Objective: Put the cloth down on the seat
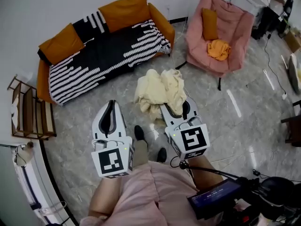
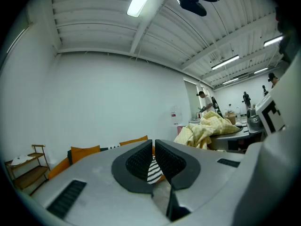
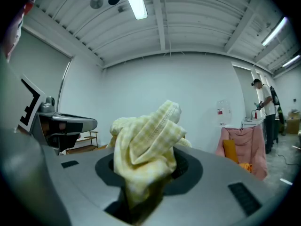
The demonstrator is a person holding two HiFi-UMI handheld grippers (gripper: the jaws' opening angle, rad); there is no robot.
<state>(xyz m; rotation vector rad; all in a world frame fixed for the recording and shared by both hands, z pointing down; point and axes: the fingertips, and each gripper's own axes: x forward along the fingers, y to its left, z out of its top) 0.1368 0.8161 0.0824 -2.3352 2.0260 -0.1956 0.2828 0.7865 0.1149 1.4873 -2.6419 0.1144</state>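
One yellow cloth (image 1: 159, 89), bunched, clamped in my right gripper (image 1: 175, 106). My left gripper (image 1: 111, 106) is pinched together, empty. Two seats beyond my fingertips: striped sofa (image 1: 106, 48) ahead-left, pink armchair (image 1: 237, 29) ahead-right holding one cushion (image 1: 209, 23) and one orange rag (image 1: 219, 49).

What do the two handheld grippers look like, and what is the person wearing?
Both the left gripper and right gripper have rounded pale grey shells tapering to the jaws, which are lined with black ribbed pads. Each carries a cube with black-and-white square markers at its rear. A thin black cable loops behind the right one. The person wears a pink top and dark shoes.
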